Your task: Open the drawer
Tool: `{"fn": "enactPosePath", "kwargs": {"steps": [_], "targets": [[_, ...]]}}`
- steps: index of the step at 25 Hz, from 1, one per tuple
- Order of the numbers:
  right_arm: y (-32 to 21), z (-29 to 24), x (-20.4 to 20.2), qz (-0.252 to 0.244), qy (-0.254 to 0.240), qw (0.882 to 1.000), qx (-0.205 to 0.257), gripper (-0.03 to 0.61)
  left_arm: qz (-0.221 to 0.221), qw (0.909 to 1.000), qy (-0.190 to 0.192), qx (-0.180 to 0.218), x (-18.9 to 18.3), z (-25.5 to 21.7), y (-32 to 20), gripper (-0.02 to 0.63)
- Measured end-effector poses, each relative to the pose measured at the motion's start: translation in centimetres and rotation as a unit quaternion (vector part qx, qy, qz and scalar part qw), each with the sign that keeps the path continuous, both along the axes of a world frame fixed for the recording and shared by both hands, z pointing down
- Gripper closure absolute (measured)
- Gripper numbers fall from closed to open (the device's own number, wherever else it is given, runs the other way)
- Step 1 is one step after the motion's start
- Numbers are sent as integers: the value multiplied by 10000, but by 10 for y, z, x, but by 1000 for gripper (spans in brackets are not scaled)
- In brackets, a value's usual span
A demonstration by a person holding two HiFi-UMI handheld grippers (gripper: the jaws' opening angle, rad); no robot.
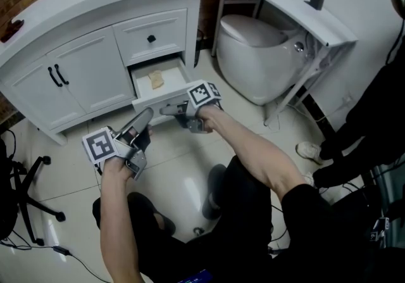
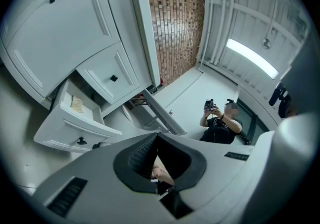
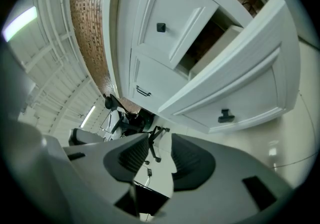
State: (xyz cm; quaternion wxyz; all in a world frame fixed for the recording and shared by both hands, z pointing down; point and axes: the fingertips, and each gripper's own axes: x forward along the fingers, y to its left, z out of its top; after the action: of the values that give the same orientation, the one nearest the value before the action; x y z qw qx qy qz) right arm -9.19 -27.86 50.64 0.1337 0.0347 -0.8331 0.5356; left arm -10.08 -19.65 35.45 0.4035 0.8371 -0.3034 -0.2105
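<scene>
Left gripper [image 2: 157,137]: nearest the person. Its jaws are pressed together at the tips and pinch nothing. It is held low and off to the side, judged idle so the drawer's path stays free.
Right gripper [image 3: 161,140]: jaws spread, with only floor showing between the pads. It sits just in front of the drawer face, apart from it, which suggests the pull is finished.
Knob [image 3: 226,116]: dark, on the drawer face, touched by neither gripper.
Drawer [image 3: 235,92]: the lower of two in the white vanity [image 1: 88,73]. It stands well out of its opening, so the task is judged essentially done.
Tan object [image 1: 156,79]: lies on the drawer floor. The head view and left gripper view show it; in the right gripper view the front panel hides it.
Upper drawer [image 1: 155,36]: closed, directly above.
Toilet [image 1: 253,54]: right of the vanity, in the head view only.
Person [image 2: 220,124]: far off, holding up a device, in the left gripper view only.
</scene>
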Motion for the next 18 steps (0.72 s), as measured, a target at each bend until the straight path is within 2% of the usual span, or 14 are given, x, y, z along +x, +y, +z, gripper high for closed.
{"fn": "enactPosePath", "kwargs": {"steps": [7, 13, 18], "targets": [[14, -23, 8, 63, -257, 9996, 47, 424, 65, 9997, 132, -175, 0, 11, -2, 624], [16, -34, 7, 64, -411, 9990, 189, 423, 277, 9995, 31, -133, 4, 13, -6, 624], [16, -35, 6, -43, -481, 9986, 196, 423, 310, 9991, 244, -146, 14, 5, -13, 624]]}}
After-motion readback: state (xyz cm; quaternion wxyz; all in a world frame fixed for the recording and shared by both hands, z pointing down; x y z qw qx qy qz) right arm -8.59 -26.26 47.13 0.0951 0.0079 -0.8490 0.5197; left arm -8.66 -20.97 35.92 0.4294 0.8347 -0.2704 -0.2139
